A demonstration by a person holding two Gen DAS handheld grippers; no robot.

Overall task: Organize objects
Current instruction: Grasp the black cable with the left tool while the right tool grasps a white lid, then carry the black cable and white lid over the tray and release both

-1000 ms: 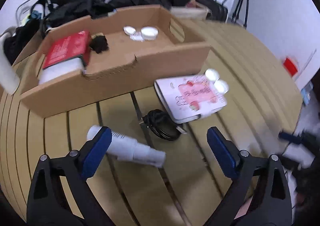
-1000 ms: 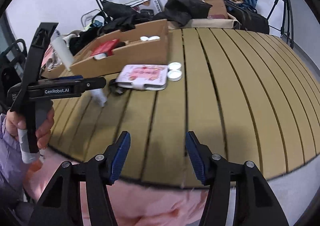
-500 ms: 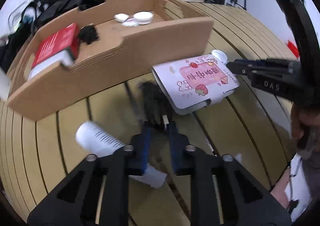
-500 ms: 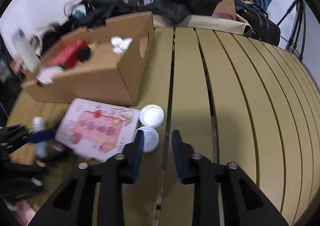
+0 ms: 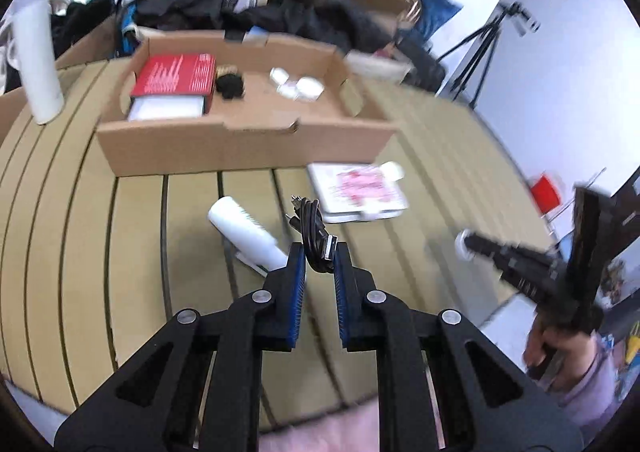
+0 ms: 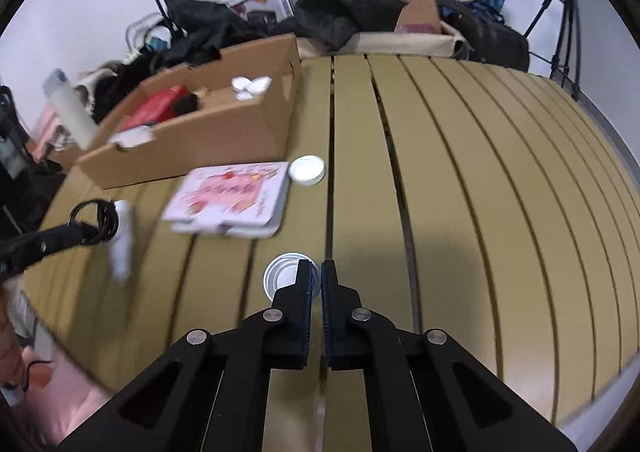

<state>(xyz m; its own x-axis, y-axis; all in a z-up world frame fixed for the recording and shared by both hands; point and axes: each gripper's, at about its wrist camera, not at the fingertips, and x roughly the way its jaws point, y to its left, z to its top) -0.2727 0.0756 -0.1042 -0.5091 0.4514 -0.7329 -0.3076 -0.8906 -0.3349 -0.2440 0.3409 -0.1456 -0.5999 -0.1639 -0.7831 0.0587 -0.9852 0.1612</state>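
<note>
Far left on the table (image 5: 72,211): a white upright bottle (image 5: 36,63), untouched.

Right of it, the open cardboard box (image 5: 240,147) at the far side. Inside you see a red book (image 5: 174,75), a small black item (image 5: 230,85) and white lids (image 5: 298,85). I take this box to be the drop point for loose items.

Near centre: a white tube (image 5: 244,232) lies on its side on the slats. Just beside it, your left gripper (image 5: 318,256) has its fingers clenched on the coiled black cable (image 5: 314,230). The USB plug sticks out at the finger tips and the coil appears lifted clear of the table.

- Risk: only a few strands seem pinched. The coil could unwind or slide out on the way to the box, and a hanging loop could snag the box's near wall.

Right of the cable: the pink-printed booklet (image 6: 232,195) lies flat, with one white lid (image 6: 306,170) at its far right corner.

Right gripper (image 6: 316,276): fingers nearly together, nipping the rim of a small round lid (image 6: 282,278).

- Risk: this is an edge grip on a thin, light part. It may pivot or pop free if you swing fast.
- Both views are motion-blurred, so your hands are moving quickly. Slow down before crossing over the booklet.
</note>
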